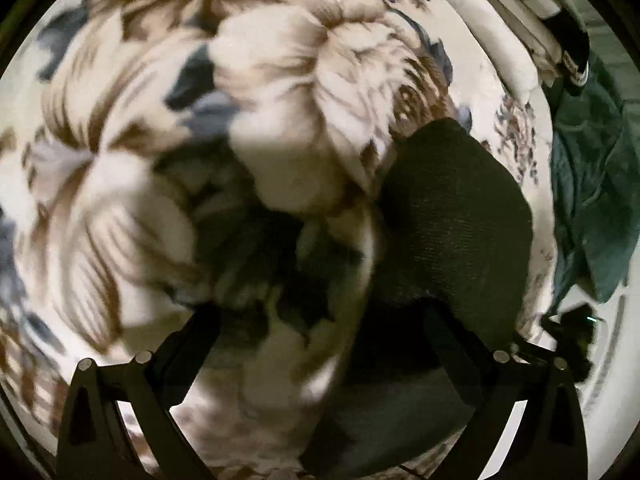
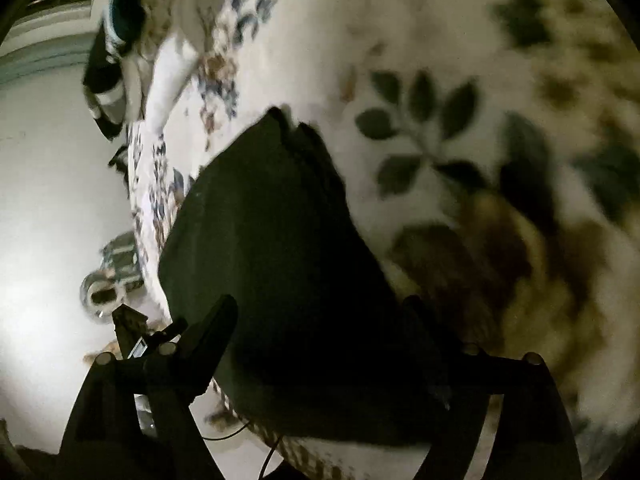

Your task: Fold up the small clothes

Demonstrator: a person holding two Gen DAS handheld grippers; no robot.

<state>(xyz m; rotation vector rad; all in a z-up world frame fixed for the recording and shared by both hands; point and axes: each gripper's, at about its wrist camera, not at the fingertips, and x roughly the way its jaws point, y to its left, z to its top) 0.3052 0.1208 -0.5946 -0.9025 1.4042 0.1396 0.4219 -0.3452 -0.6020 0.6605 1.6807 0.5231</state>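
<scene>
A small dark knit garment (image 1: 452,216) lies on a floral blanket (image 1: 280,80). In the left wrist view it sits at the right, reaching down between my fingers. My left gripper (image 1: 320,320) is open above the blanket, its right finger (image 1: 444,328) over the garment's edge. In the right wrist view the same dark garment (image 2: 272,264) fills the middle. My right gripper (image 2: 320,320) is open wide with the garment lying between its fingers. Both views are blurred.
A teal cloth (image 1: 592,184) lies at the blanket's right edge. A pile of striped and dark clothes (image 2: 116,52) sits at the far end of the bed. A pale floor (image 2: 48,200) with a round metal object (image 2: 100,292) lies left of the bed.
</scene>
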